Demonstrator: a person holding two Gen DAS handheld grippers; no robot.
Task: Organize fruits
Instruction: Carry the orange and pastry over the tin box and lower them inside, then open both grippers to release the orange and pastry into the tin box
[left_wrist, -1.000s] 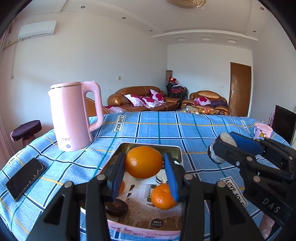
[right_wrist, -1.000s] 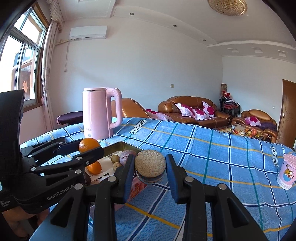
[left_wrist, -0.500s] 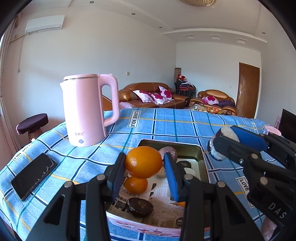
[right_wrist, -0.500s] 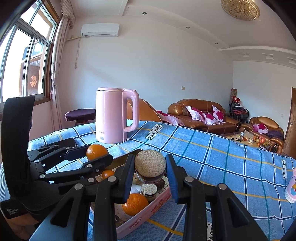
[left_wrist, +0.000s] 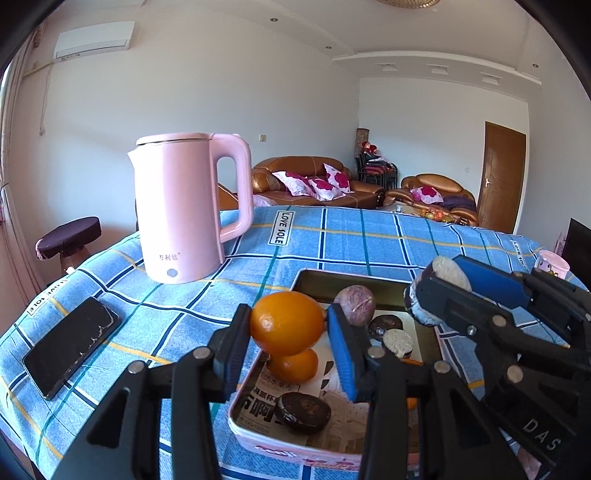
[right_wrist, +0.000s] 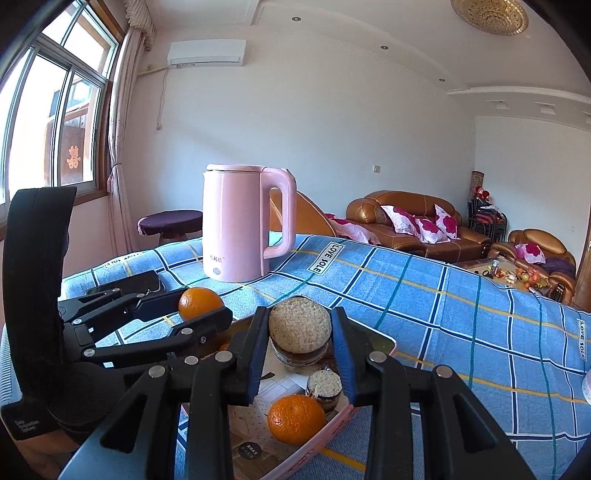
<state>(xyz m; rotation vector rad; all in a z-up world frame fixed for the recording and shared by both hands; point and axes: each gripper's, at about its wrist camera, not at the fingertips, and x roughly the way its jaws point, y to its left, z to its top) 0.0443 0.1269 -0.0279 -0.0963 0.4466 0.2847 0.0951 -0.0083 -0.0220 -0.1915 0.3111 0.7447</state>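
My left gripper (left_wrist: 288, 325) is shut on a large orange (left_wrist: 287, 323), held above the left edge of the pink tin tray (left_wrist: 291, 448). In the tray lie a smaller orange (left_wrist: 293, 363), a purple round fruit (left_wrist: 354, 304), a dark brown round piece (left_wrist: 303, 411) and pale-faced cut halves (left_wrist: 397, 341). My right gripper (right_wrist: 300, 339) is shut on a brown fruit half (right_wrist: 300, 332) with a pale rough top, above the tray (right_wrist: 384, 343). Under it lie an orange (right_wrist: 295, 419) and a cut half (right_wrist: 325, 386). The left gripper (right_wrist: 201, 306) hangs close on its left.
A tall pink kettle (left_wrist: 188, 206) stands on the blue checked cloth beyond the tray, to the left. A black phone (left_wrist: 70, 350) lies near the table's left edge. A small pink cup (left_wrist: 553, 263) sits far right. Sofas and a door lie beyond the table.
Both grippers have moved left with their fruit. The orange went from over the tray's middle to its left edge, and the brown half came from beside the tray to above it.
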